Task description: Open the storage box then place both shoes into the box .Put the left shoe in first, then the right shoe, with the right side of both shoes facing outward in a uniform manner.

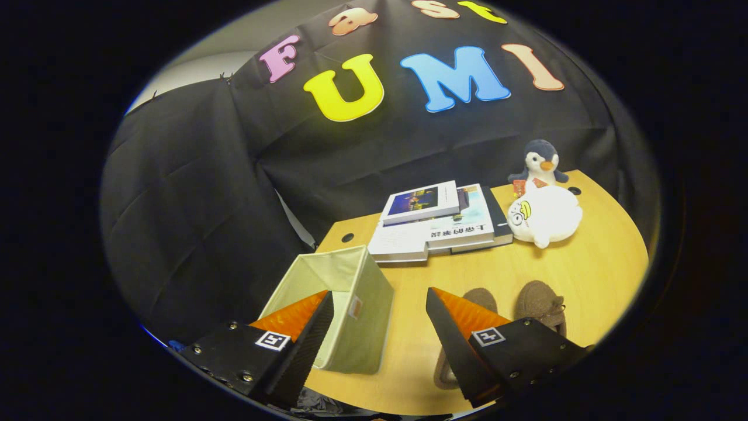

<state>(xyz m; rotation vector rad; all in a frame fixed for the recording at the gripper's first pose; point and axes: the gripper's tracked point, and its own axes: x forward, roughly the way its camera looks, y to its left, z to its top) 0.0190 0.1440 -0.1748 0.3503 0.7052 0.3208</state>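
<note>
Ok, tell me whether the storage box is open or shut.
Open. The storage box stands upright on the table, its top uncovered, bare inner walls showing. The tool is open above it; both shoes are outside.

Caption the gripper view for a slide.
Open gripper hovers over the open storage box and two brown shoes on the table.
</note>
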